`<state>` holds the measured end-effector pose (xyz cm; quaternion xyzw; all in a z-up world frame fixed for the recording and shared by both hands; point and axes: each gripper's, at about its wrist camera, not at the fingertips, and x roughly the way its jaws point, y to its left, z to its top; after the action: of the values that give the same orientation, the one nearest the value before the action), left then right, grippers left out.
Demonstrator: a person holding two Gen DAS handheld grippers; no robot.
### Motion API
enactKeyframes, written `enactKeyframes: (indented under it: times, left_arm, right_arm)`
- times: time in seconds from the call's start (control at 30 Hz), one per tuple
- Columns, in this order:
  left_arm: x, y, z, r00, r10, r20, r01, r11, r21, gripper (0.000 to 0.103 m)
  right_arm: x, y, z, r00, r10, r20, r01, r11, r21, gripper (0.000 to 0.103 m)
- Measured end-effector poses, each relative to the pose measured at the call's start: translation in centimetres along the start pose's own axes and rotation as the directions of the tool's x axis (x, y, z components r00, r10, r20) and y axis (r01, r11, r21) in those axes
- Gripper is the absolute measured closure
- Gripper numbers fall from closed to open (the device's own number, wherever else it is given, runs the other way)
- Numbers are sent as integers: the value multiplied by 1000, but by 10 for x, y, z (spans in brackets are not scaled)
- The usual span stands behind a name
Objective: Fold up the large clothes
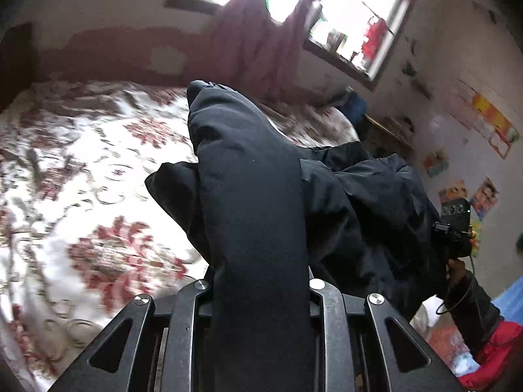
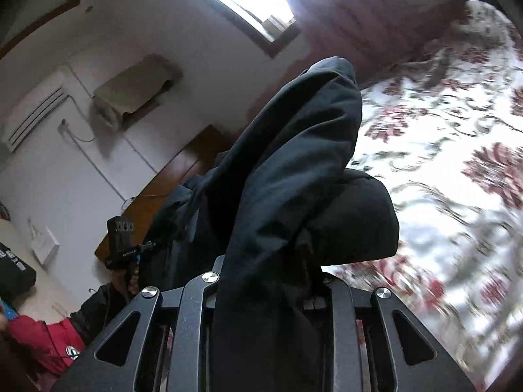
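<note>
Dark padded garment (image 1: 255,196) stretched between both grippers, fingers clamped on its folds

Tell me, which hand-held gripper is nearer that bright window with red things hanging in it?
Left, I'd judge. The left hand-held gripper, shut on the dark jacket, faces the window. The right hand-held gripper holds the jacket farther over, opposite it.
</note>
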<state>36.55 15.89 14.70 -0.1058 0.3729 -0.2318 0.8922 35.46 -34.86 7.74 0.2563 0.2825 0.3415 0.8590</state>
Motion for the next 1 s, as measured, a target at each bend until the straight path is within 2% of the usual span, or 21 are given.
enactKeyframes:
  times: [0.1,0.17,0.27,0.37,0.4,0.47,0.53,0.63,0.7,0.77,0.83,0.87,0.9,0.93,0.97,1.0]
  left_arm:
    - [5,25,-2,999,50,11,-50,998,-41,81]
    - [20,51,-5,998,60,5,-59,991,-124,81]
    - [60,76,-12,996,84,-24,-88,975,-203,81]
    - [94,90,-27,988,140,-68,-152,963,-223,80]
    - [95,93,-29,988,147,-57,-156,961,-226,79]
    - [98,99,-27,988,149,-42,-155,957,-245,76]
    - [98,107,-27,987,148,-59,-159,952,-263,69]
    - [100,113,-26,980,180,-90,-198,939,-281,53]
    - [95,114,-28,970,222,-103,-243,921,-305,42]
    - [86,111,-29,958,274,-83,-286,899,-332,33]
    - [76,104,-29,946,321,-50,-319,887,-335,20]
    - [72,101,-29,937,348,-30,-337,882,-330,18]
    - [68,96,-28,929,369,-11,-353,881,-315,18]
    - [66,91,-25,924,382,-3,-366,883,-294,17]
    - [64,84,-24,920,393,2,-378,886,-267,16]
    - [62,77,-22,915,404,6,-391,889,-240,14]
  right_arm:
    - [33,5,14,999,-20,-32,19,999,-40,81]
    - [52,1,20,997,-55,-49,53,998,-39,81]
    - [81,-2,24,980,-181,-89,172,981,-93,81]
    - [107,-15,23,939,-307,-153,290,949,-123,81]
    - [116,-21,22,916,-363,-174,342,929,-139,81]
    - [122,-31,25,890,-415,-189,395,909,-137,76]
    - [120,-36,29,880,-433,-196,417,901,-121,71]
    - [124,-29,24,846,-499,-190,472,865,-171,59]
    - [123,-22,25,816,-553,-166,515,828,-224,56]
    - [120,-22,19,780,-610,-137,565,782,-265,49]
    - [123,-14,20,729,-677,-99,619,714,-328,45]
    - [123,-10,24,717,-692,-86,631,696,-344,43]
    - [123,-3,26,689,-722,-56,657,656,-371,37]
    - [123,6,28,657,-754,-3,691,603,-399,26]
    - [119,16,29,634,-771,58,716,556,-421,21]
    - [116,23,32,628,-772,95,725,537,-431,15]
